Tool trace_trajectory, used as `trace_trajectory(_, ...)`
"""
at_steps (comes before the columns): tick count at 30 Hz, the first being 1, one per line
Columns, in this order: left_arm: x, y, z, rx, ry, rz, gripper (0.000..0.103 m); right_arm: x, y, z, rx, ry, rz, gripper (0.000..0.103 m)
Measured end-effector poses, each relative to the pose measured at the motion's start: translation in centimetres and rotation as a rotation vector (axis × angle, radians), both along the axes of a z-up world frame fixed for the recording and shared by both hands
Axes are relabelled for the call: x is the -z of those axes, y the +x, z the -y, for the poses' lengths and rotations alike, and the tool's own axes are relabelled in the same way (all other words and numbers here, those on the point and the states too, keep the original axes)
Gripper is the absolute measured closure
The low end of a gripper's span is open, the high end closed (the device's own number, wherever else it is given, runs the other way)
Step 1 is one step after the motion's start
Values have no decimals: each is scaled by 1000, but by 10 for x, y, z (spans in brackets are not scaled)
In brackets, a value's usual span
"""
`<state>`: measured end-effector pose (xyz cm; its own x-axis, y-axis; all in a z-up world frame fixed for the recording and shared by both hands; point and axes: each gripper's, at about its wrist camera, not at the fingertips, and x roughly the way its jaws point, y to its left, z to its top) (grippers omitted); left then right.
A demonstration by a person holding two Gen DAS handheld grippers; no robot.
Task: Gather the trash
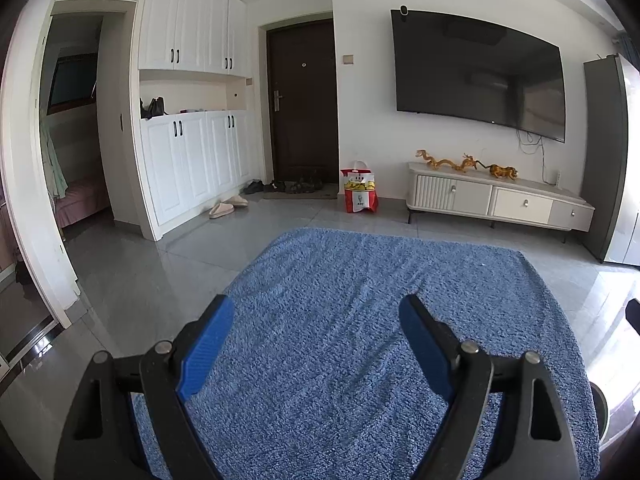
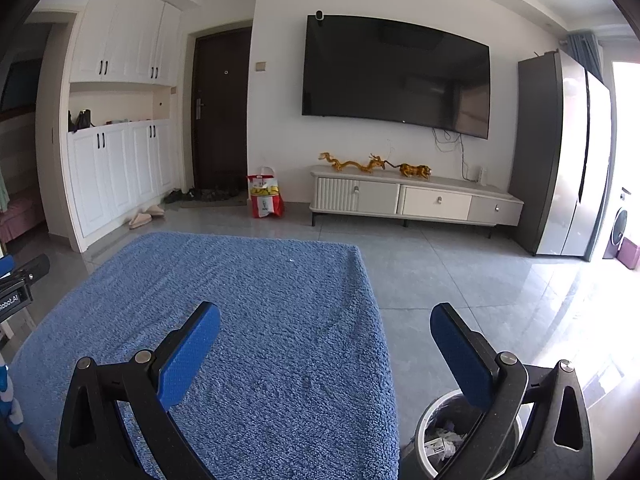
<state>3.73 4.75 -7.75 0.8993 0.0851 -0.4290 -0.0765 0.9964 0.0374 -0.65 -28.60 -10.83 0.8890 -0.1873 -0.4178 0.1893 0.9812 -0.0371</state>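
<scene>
2 grippers, left gripper (image 1: 316, 306) and right gripper (image 2: 325, 314), hover with jaws apart and empty over the blue rug (image 2: 256, 304); the trash bin (image 2: 430, 424) sits at 5 o'clock in the right wrist view.

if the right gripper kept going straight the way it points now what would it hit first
Most likely the fuzzy blue rug: the right gripper, fingers open and empty, aims slightly downward over the rug's right edge. Depth is unclear, so it might land on the grey tiled floor just beyond.
</scene>
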Motion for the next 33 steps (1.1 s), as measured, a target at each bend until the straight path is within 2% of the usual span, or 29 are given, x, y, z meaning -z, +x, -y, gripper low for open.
trace_trajectory(33,6,-4,2,31,-7,-15,19,9,3,-6,17,-20,-40,0)
